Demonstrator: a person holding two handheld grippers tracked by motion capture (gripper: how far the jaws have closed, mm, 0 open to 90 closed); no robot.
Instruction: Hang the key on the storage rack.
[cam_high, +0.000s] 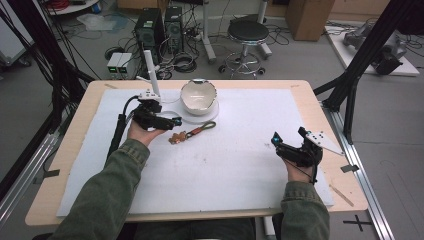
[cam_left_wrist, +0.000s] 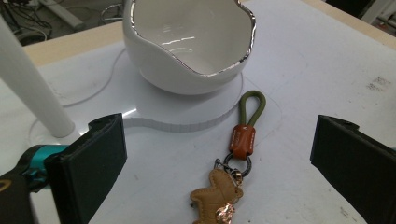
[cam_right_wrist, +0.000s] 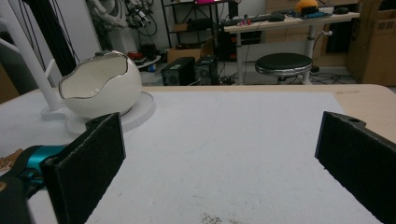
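Sleeves (cam_high: 112, 192) of green cloth came in over the near edge of the desk (cam_high: 320, 107), one on each side. A white mat (cam_high: 235, 160) covered most of the desk top.

On the near right part of the mat, close to its right edge, the right gripper (cam_high: 290, 138) sat in the person's right hand (cam_high: 299, 172). Its jaws were wide apart and held nothing. In the right gripper view the two black pads (cam_right_wrist: 86, 165) stood far apart with bare mat between them.

Farther in and on the left side, the left gripper (cam_high: 172, 121) was in the left hand (cam_high: 142, 132). Its jaws were spread wide too, and nothing was in them. In the left gripper view the keychain (cam_left_wrist: 231, 175) lay on the mat between the two pads (cam_left_wrist: 93, 161), not touching either one.

The keychain (cam_high: 192, 133) lay flat near the middle of the desk, just to the right of the left gripper. It had a little tan bear shape (cam_left_wrist: 217, 196) at the near end, an orange band (cam_left_wrist: 243, 139) in the middle, and a green loop (cam_left_wrist: 252, 106) at the far end. The loop pointed toward the bowl.

Behind it, near the far edge of the desk, a white bowl shaped like a cracked egg (cam_high: 198, 97) sat on a round white base (cam_left_wrist: 187, 116). The bowl had a shiny silver rim (cam_left_wrist: 233, 65). A white post (cam_high: 151, 75) stood up just to the left of the bowl.

Past the desk, a black stool (cam_high: 247, 34) stood on the floor.
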